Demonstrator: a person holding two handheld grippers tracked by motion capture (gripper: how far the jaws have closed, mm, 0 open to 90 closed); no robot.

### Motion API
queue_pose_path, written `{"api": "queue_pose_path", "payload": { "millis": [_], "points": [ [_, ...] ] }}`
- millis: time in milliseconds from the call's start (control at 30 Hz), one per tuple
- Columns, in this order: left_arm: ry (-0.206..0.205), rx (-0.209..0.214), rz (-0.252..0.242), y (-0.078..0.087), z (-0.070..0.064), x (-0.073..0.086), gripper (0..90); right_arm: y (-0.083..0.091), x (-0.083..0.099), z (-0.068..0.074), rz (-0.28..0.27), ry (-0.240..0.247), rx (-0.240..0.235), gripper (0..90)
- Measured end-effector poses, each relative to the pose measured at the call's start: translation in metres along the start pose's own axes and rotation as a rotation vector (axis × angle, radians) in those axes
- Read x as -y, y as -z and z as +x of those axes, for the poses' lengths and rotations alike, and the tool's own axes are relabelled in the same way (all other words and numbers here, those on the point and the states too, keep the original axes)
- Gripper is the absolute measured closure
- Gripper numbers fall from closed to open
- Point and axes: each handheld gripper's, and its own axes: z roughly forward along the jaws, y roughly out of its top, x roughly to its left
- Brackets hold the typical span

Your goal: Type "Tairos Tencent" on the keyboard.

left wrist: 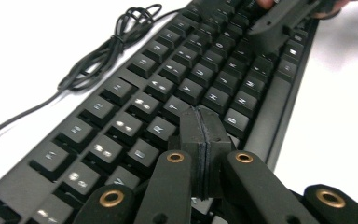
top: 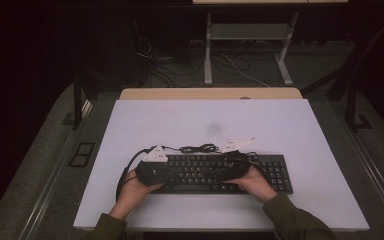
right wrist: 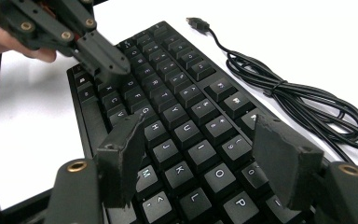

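A white table fills the middle of the high view, its far surroundings lost in darkness. A black keyboard lies toward the lower centre of the frame, its middle keys covered by both tools and hands. Its bundled cable sits just behind it. The left hand-held gripper, jaws pressed together and holding nothing, hovers over the lower key rows. The right hand-held gripper has jaws spread wide above the letter keys, empty. Key legends are mostly too blurred to read.
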Motion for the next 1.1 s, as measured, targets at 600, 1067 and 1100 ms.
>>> {"api": "queue_pose_path", "payload": {
  "millis": [600,1067,1100],
  "points": [
    [0.022,-0.059,0.006,-0.004,0.018,0.002,89.1,0.000,0.000,0.000,0.004,0.000,0.000,34.1],
    [0.033,-0.051,0.021,-0.009,0.019,0.005,89.1,0.000,0.000,0.000,0.004,0.000,0.000,34.1],
    [0.039,-0.046,0.018,-0.010,0.019,0.005,89.1,0.000,0.000,0.000,0.004,0.001,0.000,34.1]
  ]
}}
